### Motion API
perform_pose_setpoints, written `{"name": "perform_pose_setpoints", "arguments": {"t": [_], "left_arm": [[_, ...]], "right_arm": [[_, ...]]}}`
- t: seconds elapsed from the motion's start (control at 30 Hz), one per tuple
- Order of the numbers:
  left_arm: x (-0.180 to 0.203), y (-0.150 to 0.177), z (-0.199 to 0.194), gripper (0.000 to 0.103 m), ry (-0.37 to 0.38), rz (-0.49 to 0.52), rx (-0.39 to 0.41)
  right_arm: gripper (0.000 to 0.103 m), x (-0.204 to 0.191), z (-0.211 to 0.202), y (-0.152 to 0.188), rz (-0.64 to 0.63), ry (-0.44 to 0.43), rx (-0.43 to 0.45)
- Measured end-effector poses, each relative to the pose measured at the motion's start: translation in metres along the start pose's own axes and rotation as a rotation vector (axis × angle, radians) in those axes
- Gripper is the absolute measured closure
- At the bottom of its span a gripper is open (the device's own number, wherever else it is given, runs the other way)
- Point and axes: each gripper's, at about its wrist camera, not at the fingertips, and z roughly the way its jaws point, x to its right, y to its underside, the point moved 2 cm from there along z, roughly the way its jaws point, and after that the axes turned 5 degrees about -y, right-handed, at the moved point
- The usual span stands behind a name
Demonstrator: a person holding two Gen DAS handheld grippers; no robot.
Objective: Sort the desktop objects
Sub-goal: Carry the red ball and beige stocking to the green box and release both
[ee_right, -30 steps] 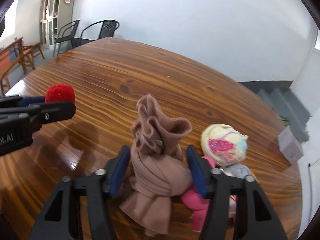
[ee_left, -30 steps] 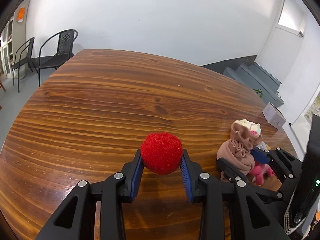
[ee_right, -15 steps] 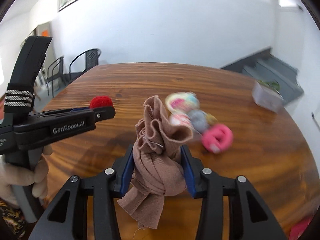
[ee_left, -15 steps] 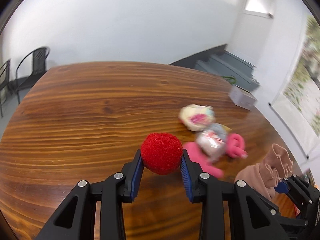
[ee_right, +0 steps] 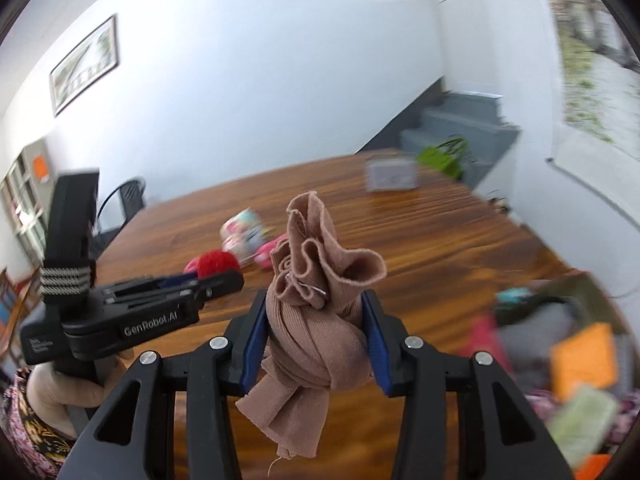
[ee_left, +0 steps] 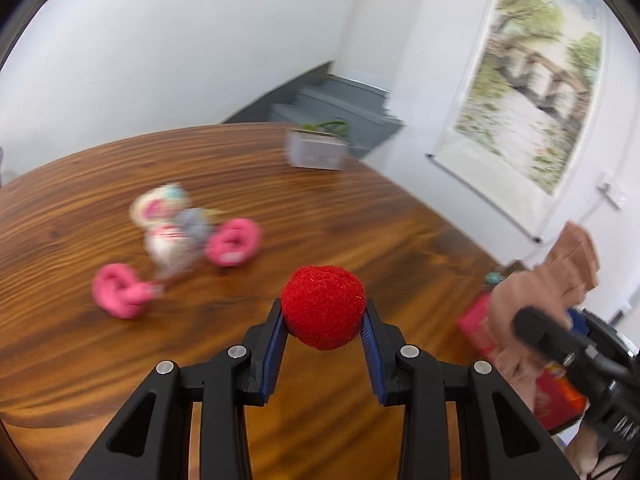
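Left gripper (ee_left: 323,322): blue pads clamped on both sides of a fuzzy red ball (ee_left: 323,306), narrow gap, ball held clear above the wooden table (ee_left: 360,216). Right gripper (ee_right: 316,324): pads pressed into a knotted tan sock bundle (ee_right: 316,320), moderately narrow gap, ruffled cuff sticking up above the jaws, loose end hanging below. Both loads are off the table surface.

Right wrist view: left gripper sits to the left, side-on, red ball at its tip, gloved hand (ee_right: 60,390) wrapped around its handle, patterned sleeve (ee_right: 28,428) below it. Left wrist view: right gripper with the tan bundle is at the far right edge, partly cut off.

Still on the table, left of centre in the left wrist view, blurred: 2 pink rolled items (ee_left: 234,242), a pale multicoloured ball (ee_left: 160,206), a white and grey lump between them; cannot tell exactly what they are. They lie close together, some touching.

Small grey box (ee_left: 318,152) with a green plant behind it at the far table edge. Near right in the right wrist view: a blurred container (ee_right: 576,344) of mixed items, orange, green, grey, pink. Grey stairs (ee_right: 460,124) and a wall scroll painting (ee_left: 536,68) beyond.
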Motion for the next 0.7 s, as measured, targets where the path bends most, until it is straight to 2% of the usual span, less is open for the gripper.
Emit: {"name": "perform_pose_setpoints", "arguments": {"t": [0.13,0.37,0.47,0.57,0.7], "left_arm": [[0.063,-0.003,0.01,0.066,0.098,0.07,-0.024],[0.155,-0.005,0.028,0.066,0.207,0.186,-0.058],[0.182,-0.009,0.042,0.065,0.257,0.196,-0.079],[0.196,-0.005,0.059,0.053,0.252,0.21,-0.133],[0.21,0.0,0.078,0.053,0.236,0.221,-0.197]], "right_arm": [[0.055,0.048,-0.05,-0.006,0.035,0.136,0.076],[0.055,0.128,-0.103,0.007,0.153,0.312,0.11],[0.055,0.151,-0.106,0.01,0.193,0.336,0.103],[0.055,0.163,-0.101,0.004,0.192,0.338,0.085],[0.055,0.171,-0.092,-0.01,0.161,0.323,0.056]]}}
